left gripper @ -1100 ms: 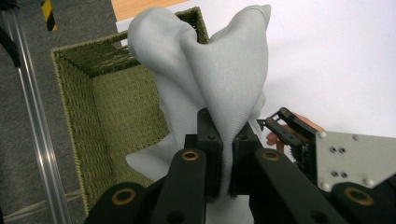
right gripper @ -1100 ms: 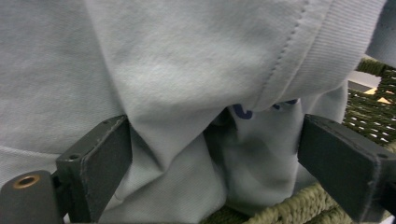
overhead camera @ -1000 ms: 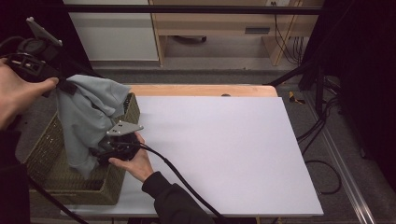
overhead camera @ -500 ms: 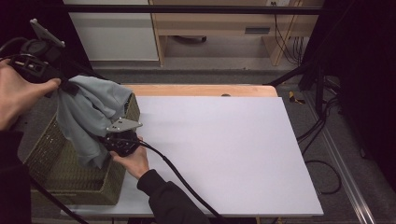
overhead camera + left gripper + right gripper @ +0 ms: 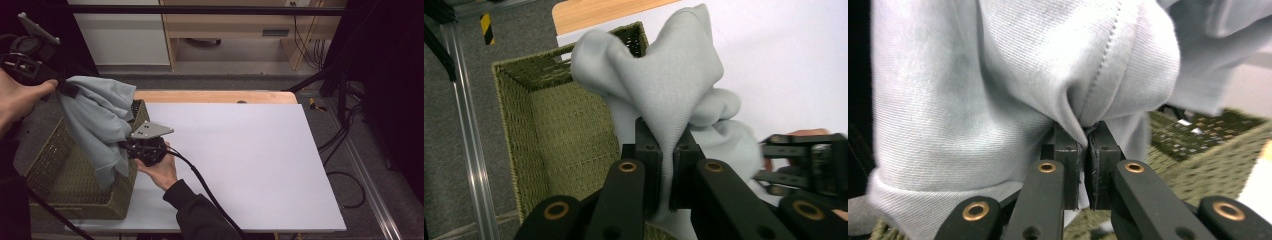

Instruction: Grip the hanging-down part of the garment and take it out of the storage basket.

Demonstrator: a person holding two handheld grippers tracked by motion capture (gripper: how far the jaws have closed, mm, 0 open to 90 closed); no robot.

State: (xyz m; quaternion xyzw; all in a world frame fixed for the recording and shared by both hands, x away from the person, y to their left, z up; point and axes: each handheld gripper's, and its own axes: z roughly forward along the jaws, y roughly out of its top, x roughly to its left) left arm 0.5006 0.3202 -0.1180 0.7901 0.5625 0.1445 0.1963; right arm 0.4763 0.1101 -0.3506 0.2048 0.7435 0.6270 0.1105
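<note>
The right gripper (image 5: 131,148), at seven o'clock on the table (image 5: 240,160), stayed clamped on the grey sweatshirt (image 5: 97,117) but had risen clear of the woven basket (image 5: 60,170). Farther off, at ten o'clock, the left gripper (image 5: 67,89) pinched another fold, so the garment was nearly lifted out.

Right gripper (image 5: 131,146) risen; grey garment (image 5: 97,125) lifted higher above basket (image 5: 65,185)

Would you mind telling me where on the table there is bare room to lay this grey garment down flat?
The white tabletop lies bare from the right gripper across to its far and right edges. It is crowded at the left, where the woven basket stands and the grey garment hangs from the left gripper.
</note>
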